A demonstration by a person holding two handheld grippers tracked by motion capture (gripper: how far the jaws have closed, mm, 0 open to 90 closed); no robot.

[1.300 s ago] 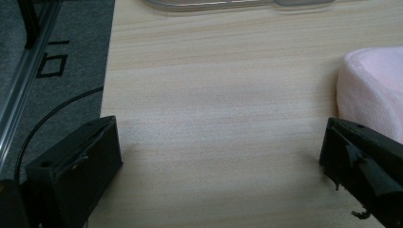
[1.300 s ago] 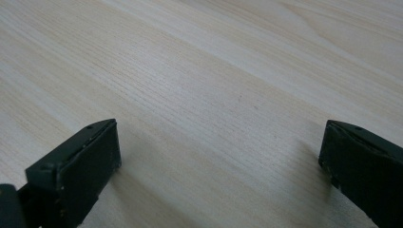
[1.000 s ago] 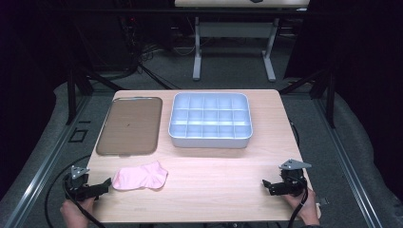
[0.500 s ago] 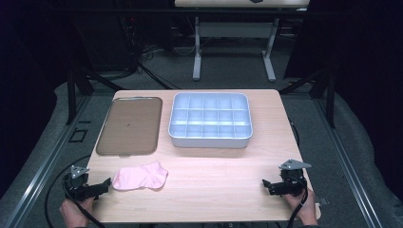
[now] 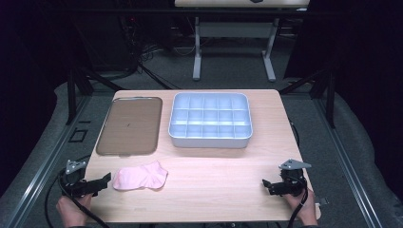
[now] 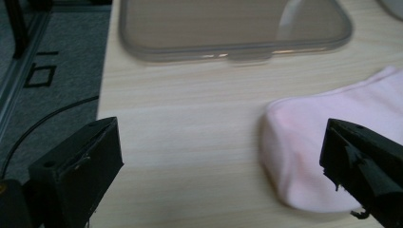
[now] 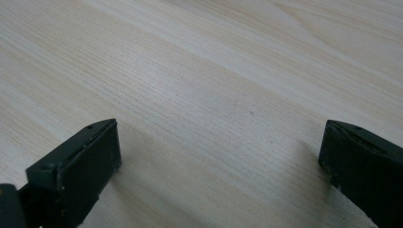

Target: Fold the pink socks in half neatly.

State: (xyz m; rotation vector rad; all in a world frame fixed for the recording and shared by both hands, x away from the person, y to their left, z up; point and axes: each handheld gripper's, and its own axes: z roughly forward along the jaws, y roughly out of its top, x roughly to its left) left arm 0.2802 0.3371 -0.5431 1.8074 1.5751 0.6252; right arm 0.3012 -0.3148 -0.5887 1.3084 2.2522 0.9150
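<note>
Pink sock [image 5: 140, 176] flat on wooden table [image 5: 223, 190], near front-left corner, just below translucent grey lid [image 5: 129, 125]. Left gripper [image 5: 105, 180] low at table's left edge, jaws spread wide, empty; right jaw tip over sock's closed end in left gripper view, contact not discernible. Right gripper [image 5: 266, 184] near front-right corner, jaws wide apart over bare wood, holding nothing. Compartmented grey tray [image 5: 210, 141] behind, well apart from sock.
</note>
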